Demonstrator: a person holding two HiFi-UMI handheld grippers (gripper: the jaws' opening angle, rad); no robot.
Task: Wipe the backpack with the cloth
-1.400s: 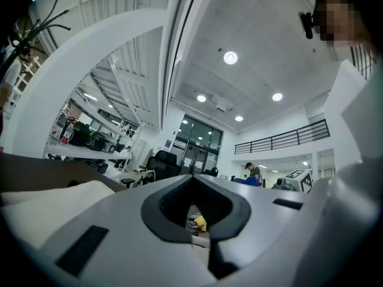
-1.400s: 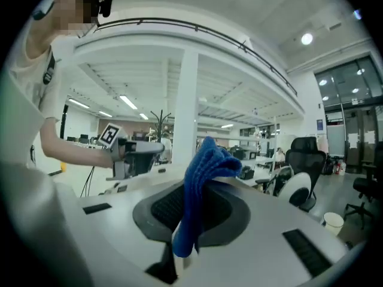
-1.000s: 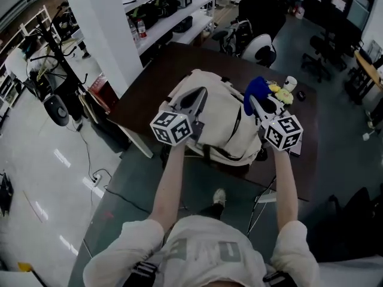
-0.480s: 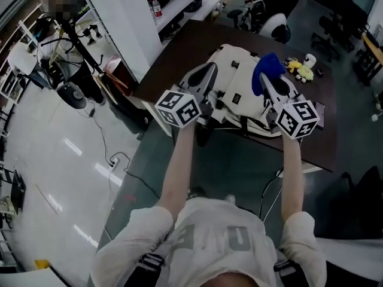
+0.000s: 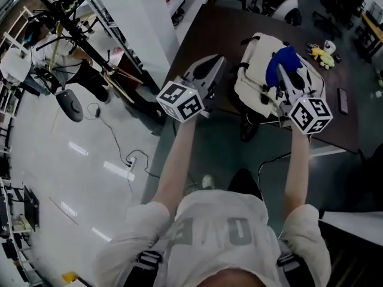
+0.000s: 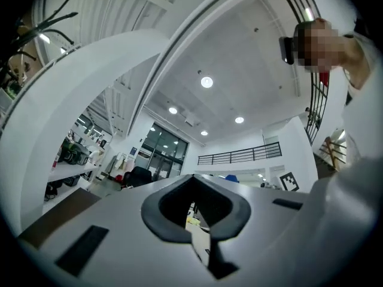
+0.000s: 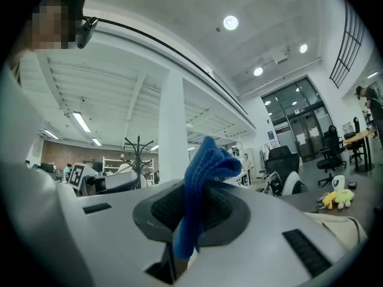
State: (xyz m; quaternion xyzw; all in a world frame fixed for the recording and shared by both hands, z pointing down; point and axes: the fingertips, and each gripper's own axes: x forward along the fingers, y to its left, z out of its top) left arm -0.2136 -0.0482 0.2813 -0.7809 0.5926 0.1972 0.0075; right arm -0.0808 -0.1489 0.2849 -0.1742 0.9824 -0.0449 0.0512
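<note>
Right gripper (image 5: 282,76) pinched blue cloth (image 5: 280,60), over cream backpack (image 5: 254,79) at upper right, on dark table (image 5: 215,31). Left gripper (image 5: 215,64), jaws together w/ nothing btwn, sat just left of backpack.

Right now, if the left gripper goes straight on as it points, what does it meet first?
Probably the backpack, at its left side: the left gripper aims toward it over the table. Depth is unclear.

A white pillar (image 5: 149,23) stands just left of the dark table (image 5: 218,37); office chairs (image 5: 286,8) stand beyond it, with glossy floor (image 5: 72,178) further left.
</note>
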